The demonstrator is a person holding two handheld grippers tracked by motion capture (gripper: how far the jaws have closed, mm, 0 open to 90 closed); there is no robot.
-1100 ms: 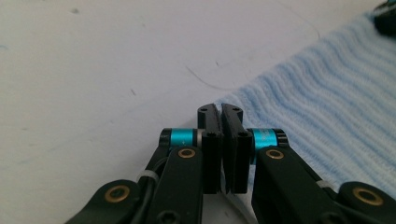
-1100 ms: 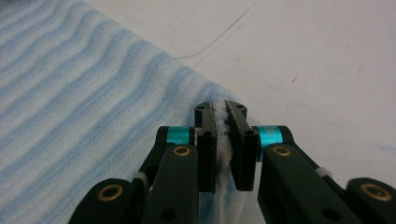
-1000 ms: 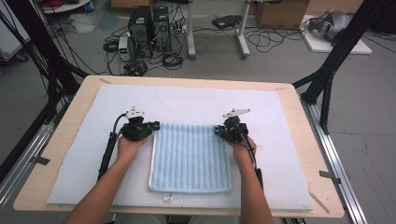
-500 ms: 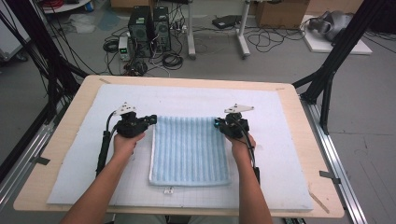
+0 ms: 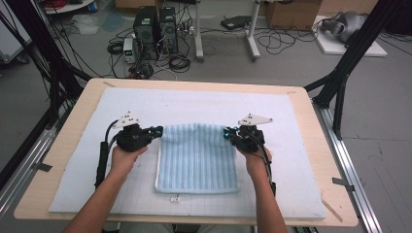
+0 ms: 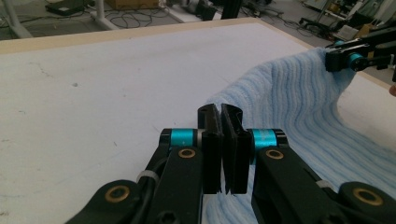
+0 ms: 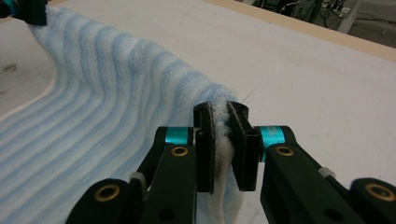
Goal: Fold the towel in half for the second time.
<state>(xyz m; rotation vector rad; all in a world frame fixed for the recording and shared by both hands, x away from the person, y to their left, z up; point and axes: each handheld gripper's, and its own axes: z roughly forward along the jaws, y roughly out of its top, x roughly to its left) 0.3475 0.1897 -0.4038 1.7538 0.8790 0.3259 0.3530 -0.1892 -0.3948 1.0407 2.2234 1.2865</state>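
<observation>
A light blue striped towel (image 5: 197,158) lies on the white mat (image 5: 204,104), its far edge lifted off the surface. My left gripper (image 5: 156,131) is shut on the towel's far left corner (image 6: 233,109). My right gripper (image 5: 227,132) is shut on the far right corner, and white terry cloth (image 7: 220,140) bunches between its jaws. In the left gripper view the towel (image 6: 299,107) stretches across to the right gripper (image 6: 348,58). The right gripper view has the towel (image 7: 102,93) running to the left gripper (image 7: 28,11) at the top left.
The mat covers a wooden table (image 5: 77,104) whose far edge borders a floor with computer towers (image 5: 155,26) and cables. A small white tag (image 5: 175,198) lies by the towel's near edge. Black frame struts (image 5: 340,73) stand at the right.
Both grippers have moved away from me and up slightly, carrying the towel's far corners with them. The far edge now rises off the mat and the towel lies stretched longer.
</observation>
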